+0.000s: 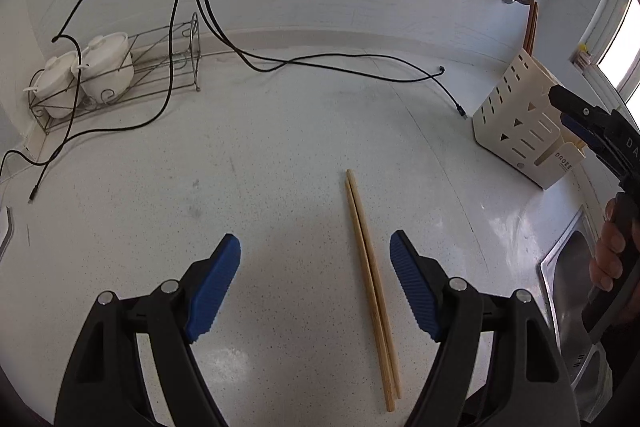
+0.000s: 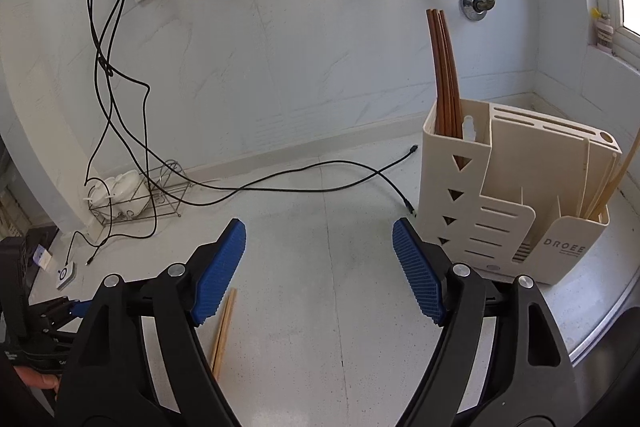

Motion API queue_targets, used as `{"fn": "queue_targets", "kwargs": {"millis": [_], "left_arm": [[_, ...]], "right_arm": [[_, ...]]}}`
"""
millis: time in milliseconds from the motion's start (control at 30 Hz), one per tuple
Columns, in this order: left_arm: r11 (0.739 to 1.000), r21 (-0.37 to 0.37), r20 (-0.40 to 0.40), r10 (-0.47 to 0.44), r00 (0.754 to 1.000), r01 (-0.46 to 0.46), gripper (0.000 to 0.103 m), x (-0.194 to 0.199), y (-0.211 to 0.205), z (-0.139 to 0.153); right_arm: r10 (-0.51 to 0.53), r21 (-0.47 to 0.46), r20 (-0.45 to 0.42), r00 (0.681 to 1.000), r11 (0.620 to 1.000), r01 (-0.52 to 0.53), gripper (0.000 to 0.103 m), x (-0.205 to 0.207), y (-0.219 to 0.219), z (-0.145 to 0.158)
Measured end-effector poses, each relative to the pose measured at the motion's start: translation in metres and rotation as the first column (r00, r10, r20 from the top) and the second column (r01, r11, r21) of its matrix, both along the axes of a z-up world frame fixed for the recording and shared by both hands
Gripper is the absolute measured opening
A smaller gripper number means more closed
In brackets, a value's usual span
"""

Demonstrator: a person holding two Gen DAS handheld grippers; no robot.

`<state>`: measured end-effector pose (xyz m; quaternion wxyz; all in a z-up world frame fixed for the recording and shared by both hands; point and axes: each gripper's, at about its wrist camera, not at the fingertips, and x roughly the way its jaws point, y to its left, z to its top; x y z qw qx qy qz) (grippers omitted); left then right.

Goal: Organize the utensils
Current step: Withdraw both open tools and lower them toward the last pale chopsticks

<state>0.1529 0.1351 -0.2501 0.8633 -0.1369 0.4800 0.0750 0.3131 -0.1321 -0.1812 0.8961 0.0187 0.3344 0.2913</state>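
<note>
countertop [image 1: 280, 155]: pale speckled stone look, smooth, lightly glossy
chopsticks [image 1: 372, 283]: light wood or bamboo, matt
utensil holder [image 2: 504, 211]: cream plastic, matt, smooth
dark chopsticks [image 2: 442, 67]: brown wood, slight sheen
gripper pads [image 1: 212, 287]: blue, ribbed, rubbery
wire rack [image 1: 160, 67]: thin metal
lidded pots [image 1: 108, 67]: white glazed ceramic, glossy
sink [image 1: 568, 279]: brushed steel

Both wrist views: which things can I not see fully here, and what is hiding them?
- Light chopsticks, right wrist view: lower part hidden behind the right gripper finger.
- Utensil holder, left wrist view: right side covered by the right gripper.
- Brown chopsticks, right wrist view: lower ends hidden inside the holder.
- Sink, left wrist view: cut off by the edge and a hand.
</note>
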Motion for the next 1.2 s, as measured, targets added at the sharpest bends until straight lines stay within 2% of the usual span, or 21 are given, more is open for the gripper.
{"fn": "queue_targets", "kwargs": {"millis": [233, 500, 633, 767, 900, 1200], "left_arm": [[1.000, -0.027, -0.066, 0.002, 0.998, -0.004, 0.076, 0.001, -0.009, -0.022], [0.999, -0.049, -0.141, -0.004, 0.990, -0.003, 0.076, 0.005, -0.012, -0.041], [0.999, -0.042, -0.179, -0.027, 0.984, 0.020, 0.076, 0.007, -0.018, -0.049], [0.999, -0.043, -0.208, -0.037, 0.977, 0.028, 0.076, 0.009, -0.020, -0.055], [0.999, -0.028, -0.224, -0.042, 0.974, 0.037, 0.076, 0.011, -0.022, -0.058], [0.998, -0.030, -0.293, -0.065, 0.954, 0.059, 0.076, 0.020, -0.031, -0.073]], "right_arm": [[0.083, -0.081, -0.175, 0.981, 0.992, -0.098, 0.072, -0.006, 0.025, -0.038], [0.127, -0.185, -0.385, 0.914, 0.960, -0.211, 0.072, -0.012, 0.050, -0.080], [0.122, -0.215, -0.451, 0.884, 0.947, -0.240, 0.073, -0.011, 0.055, -0.090], [0.125, -0.235, -0.490, 0.863, 0.934, -0.268, 0.075, -0.014, 0.059, -0.098], [0.132, -0.229, -0.502, 0.855, 0.933, -0.279, 0.077, -0.016, 0.060, -0.098], [0.124, -0.215, -0.487, 0.864, 0.942, -0.256, 0.079, -0.012, 0.055, -0.091]]}}
